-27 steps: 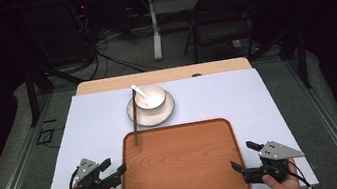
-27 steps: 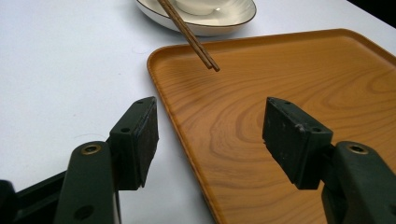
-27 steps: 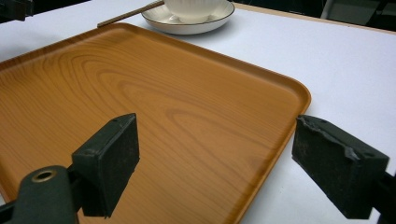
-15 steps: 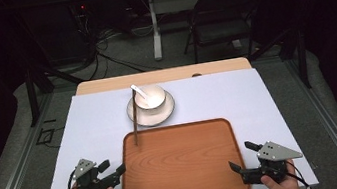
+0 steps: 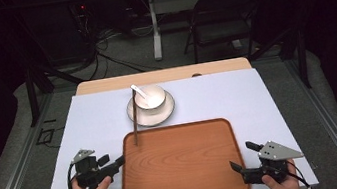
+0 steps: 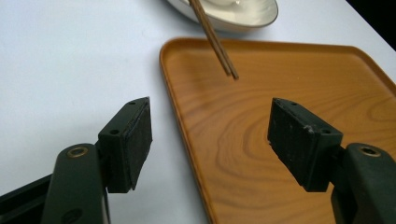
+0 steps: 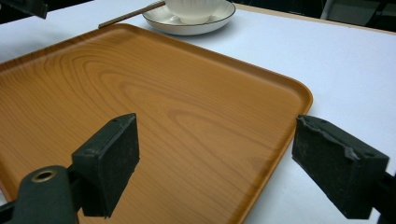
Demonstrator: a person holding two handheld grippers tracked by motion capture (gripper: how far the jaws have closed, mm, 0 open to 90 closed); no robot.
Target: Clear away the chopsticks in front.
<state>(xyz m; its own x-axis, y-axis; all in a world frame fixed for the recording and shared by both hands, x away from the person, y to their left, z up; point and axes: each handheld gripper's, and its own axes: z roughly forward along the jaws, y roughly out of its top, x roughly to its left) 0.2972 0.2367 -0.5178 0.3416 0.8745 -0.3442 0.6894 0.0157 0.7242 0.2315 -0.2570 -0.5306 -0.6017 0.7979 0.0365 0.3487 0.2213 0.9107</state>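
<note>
Jaws on both grippers gape wide, empty — left gripper [image 5: 98,169] straddling the tray's [image 5: 182,165] left rim, right gripper [image 5: 258,167] its right corner. Chopsticks [image 5: 134,120] lean from the saucer [image 5: 151,112] onto that tray — lifting might spill them

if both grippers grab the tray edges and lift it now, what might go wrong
1. The chopsticks lean from the plate onto the wooden tray at its far left corner; lifting the tray would likely tip them off or nudge the plate and bowl.
2. The left gripper and right gripper are open astride opposite tray edges but at different depths, so an uneven lift could tilt the tray.
</note>
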